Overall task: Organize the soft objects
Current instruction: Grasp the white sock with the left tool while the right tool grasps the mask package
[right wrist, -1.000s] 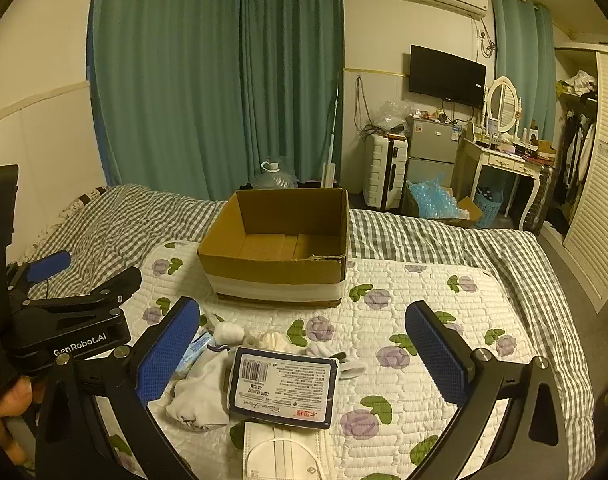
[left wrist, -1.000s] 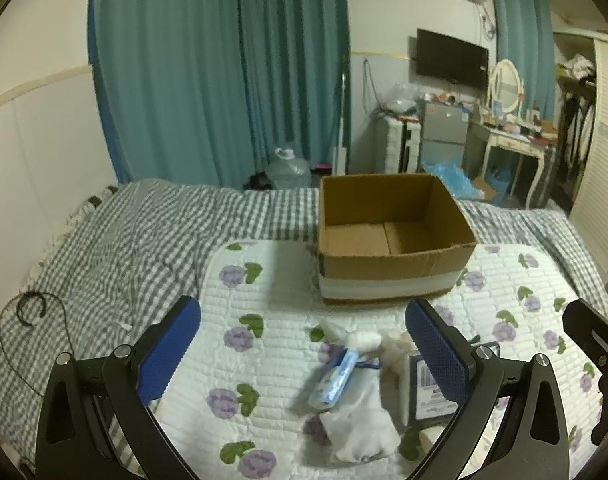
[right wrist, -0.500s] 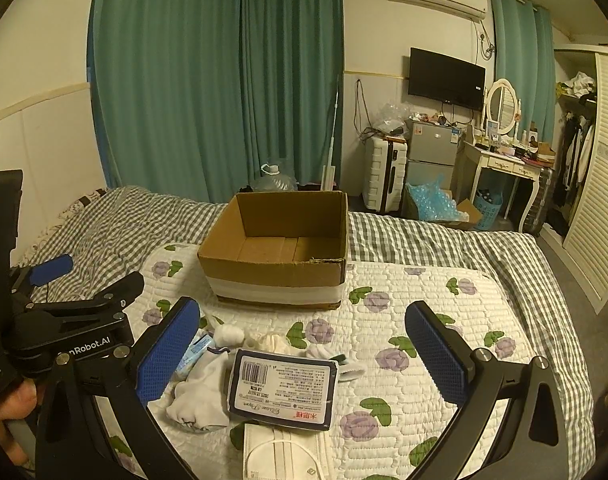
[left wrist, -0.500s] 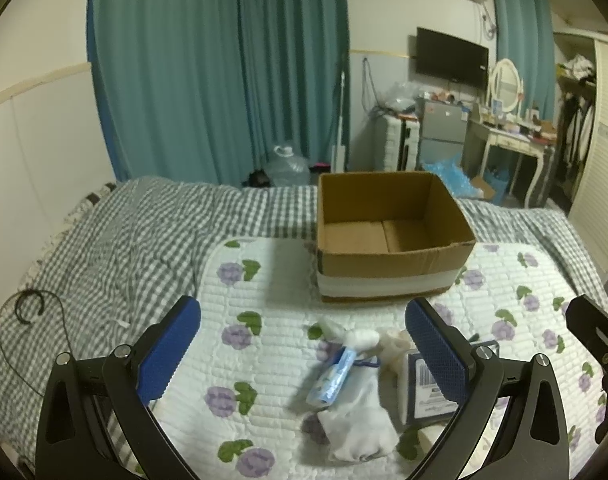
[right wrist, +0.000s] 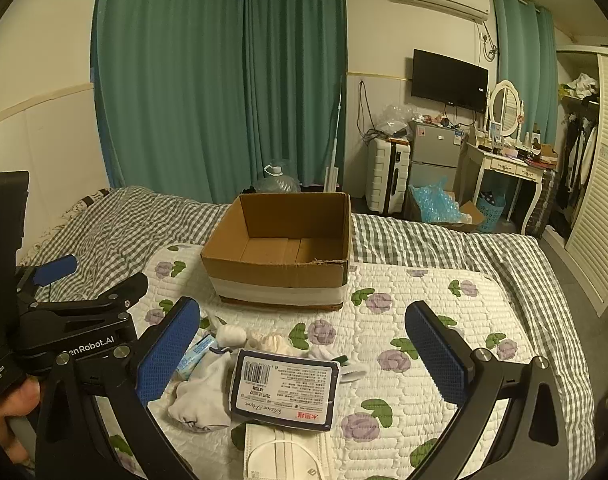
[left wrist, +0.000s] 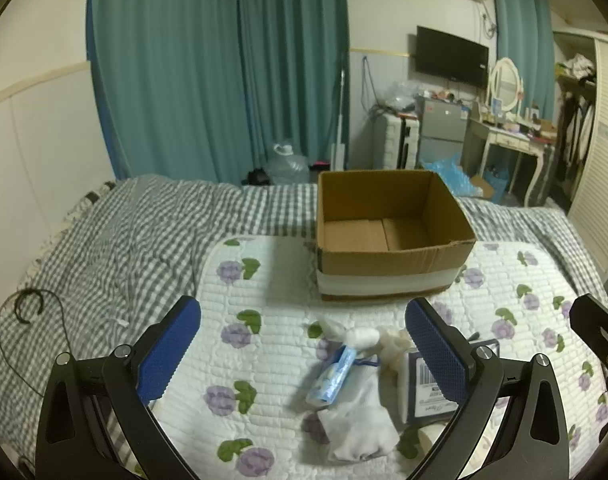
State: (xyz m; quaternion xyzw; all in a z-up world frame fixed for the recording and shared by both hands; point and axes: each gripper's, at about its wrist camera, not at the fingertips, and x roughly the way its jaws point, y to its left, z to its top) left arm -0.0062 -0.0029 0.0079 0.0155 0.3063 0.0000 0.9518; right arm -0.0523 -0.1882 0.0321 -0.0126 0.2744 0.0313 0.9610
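Observation:
An empty cardboard box [left wrist: 387,236] [right wrist: 280,252] stands on a flowered white quilt [left wrist: 264,344] [right wrist: 423,340]. In front of it lies a heap of soft items: a white cloth [left wrist: 359,424] [right wrist: 202,394], a blue tissue pack [left wrist: 331,376] [right wrist: 196,354], a dark wrapped pack [left wrist: 427,388] [right wrist: 284,388], small white socks [left wrist: 367,334] [right wrist: 232,334] and a face mask [right wrist: 284,456]. My left gripper [left wrist: 304,352] is open and empty above the heap's left side. My right gripper [right wrist: 304,350] is open and empty above the dark pack. The left gripper's body [right wrist: 76,332] shows in the right wrist view.
A grey checked duvet [left wrist: 116,240] covers the bed around the quilt. A black hair band and cord [left wrist: 28,304] lie at its left. Teal curtains, a water jug [left wrist: 286,166], a suitcase, a small fridge and a dressing table [right wrist: 511,172] stand beyond the bed.
Both grippers have risen slightly, so the scene sits a little lower in view. Nothing on the bed has moved.

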